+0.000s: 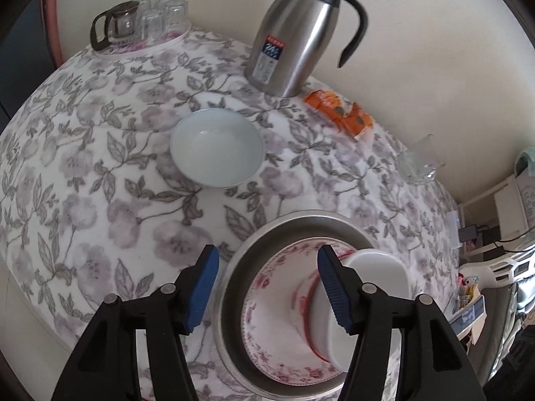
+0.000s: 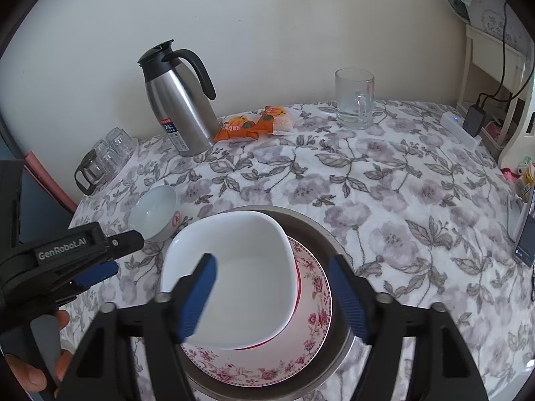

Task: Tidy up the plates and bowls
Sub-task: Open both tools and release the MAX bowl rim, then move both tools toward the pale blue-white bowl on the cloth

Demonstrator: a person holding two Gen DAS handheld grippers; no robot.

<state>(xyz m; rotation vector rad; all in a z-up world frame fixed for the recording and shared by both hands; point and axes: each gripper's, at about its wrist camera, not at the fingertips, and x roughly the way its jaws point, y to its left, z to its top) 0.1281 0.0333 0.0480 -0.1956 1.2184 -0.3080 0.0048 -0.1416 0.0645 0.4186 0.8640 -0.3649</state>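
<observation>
A metal plate (image 2: 321,230) holds a floral-rimmed plate (image 2: 314,304) with a white square bowl (image 2: 240,267) stacked on it; the stack also shows in the left wrist view (image 1: 267,287). A pale blue bowl (image 1: 216,147) sits alone on the floral cloth, left of the stack (image 2: 152,209). My left gripper (image 1: 267,287) is open and empty, over the stack's left edge. My right gripper (image 2: 277,297) is open and empty, just above the white bowl.
A steel thermos jug (image 2: 180,100) stands at the back by the wall. Orange snack packets (image 2: 257,123) lie beside it. A glass mug (image 2: 354,98) is at the back right. A tray of upturned glasses (image 1: 147,20) is at the back left.
</observation>
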